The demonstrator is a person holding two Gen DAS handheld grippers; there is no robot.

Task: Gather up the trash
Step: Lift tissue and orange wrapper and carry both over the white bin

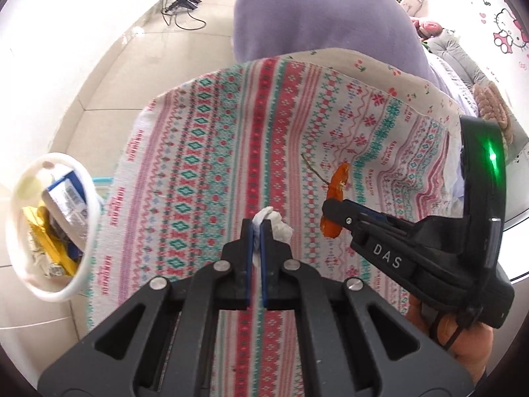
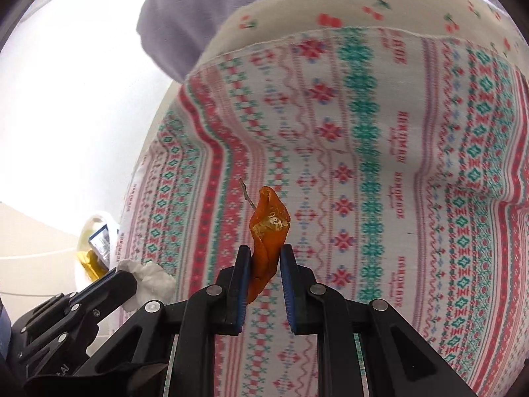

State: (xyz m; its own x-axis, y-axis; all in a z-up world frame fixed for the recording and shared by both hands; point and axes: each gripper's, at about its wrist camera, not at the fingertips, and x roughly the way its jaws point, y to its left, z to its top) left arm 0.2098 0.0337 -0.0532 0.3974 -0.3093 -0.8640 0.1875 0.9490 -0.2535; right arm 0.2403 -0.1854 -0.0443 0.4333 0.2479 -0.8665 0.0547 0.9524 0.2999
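Both loads up off the patterned cloth, bin low at the left, well apart. Left gripper clamped on a tissue; right gripper pinching a peel by its lower end. Likely trouble: limp peel sliding free mid-carry, or tissue tearing loose from so thin a bite, landing back on the cloth.

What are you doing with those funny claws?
A person is picking rubbish off the patterned tablecloth with two hand-held grippers. The left gripper is pinching a crumpled white tissue, and the right gripper is clamped on an orange peel. A white bin beside the table already holds wrappers. A thin twig lies on the cloth.
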